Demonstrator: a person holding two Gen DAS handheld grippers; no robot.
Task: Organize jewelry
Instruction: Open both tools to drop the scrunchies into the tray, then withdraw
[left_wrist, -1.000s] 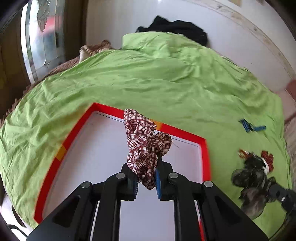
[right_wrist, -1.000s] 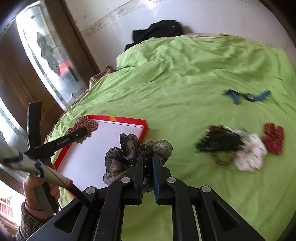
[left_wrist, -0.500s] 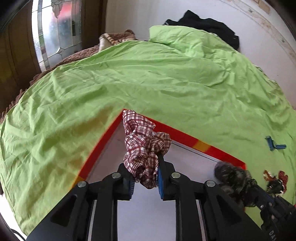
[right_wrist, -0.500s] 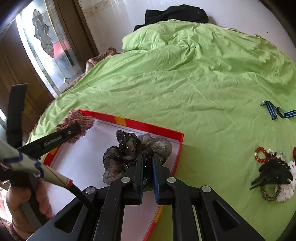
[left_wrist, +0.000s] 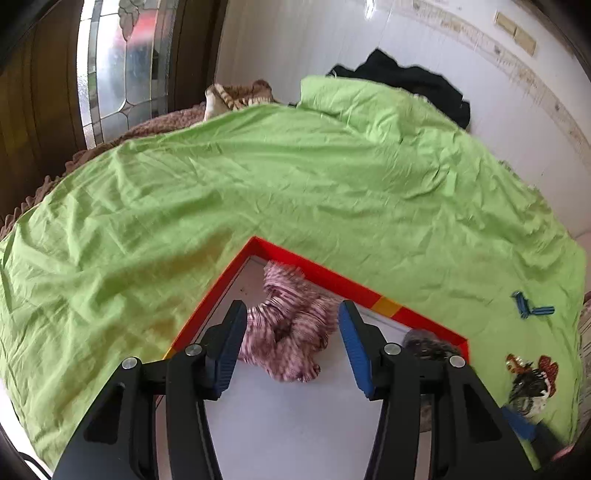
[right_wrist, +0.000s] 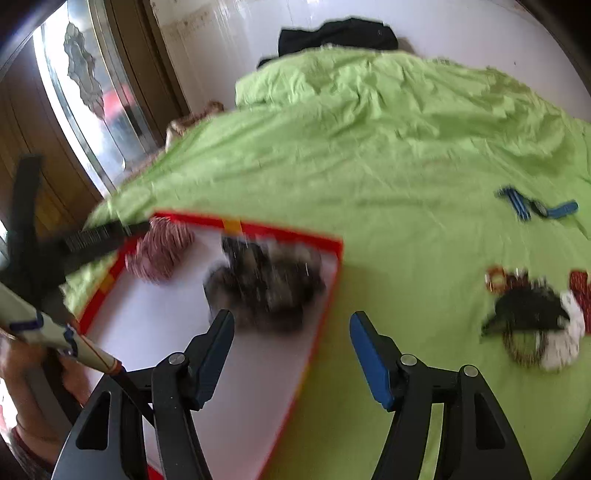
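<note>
Both scrunchies lie loose inside the red-rimmed tray on the bed, and each hand-held gripper has let go: the left hand-held gripper stands spread wide with the plaid scrunchie lying between its blue pads, apparently unpinched, and the right hand-held gripper is likewise released, its jaws parted just below the dark scrunchie. In the right wrist view the plaid one sits in the tray's corner at about ten o'clock, the dark one at about twelve, near the tray's right edge. To finish this placing step well, I would judge that each gripper should lift straight back with jaws wide, so the ribbed pads do not snag soft fabric and drag it over the low rim. The plaid piece is gathered cotton-like cloth in maroon and white checks, bunched into loose folds; the dark one looks like sheer, gauzy material with pale specks, though blur hides detail. The tray floor is smooth and white, likely slippery. On the wrinkled green bedsheet, at about three o'clock, remains a heap of accessories with beads, black strands and white and red pieces, and farther up a blue strap, probably the next things to fetch.
</note>
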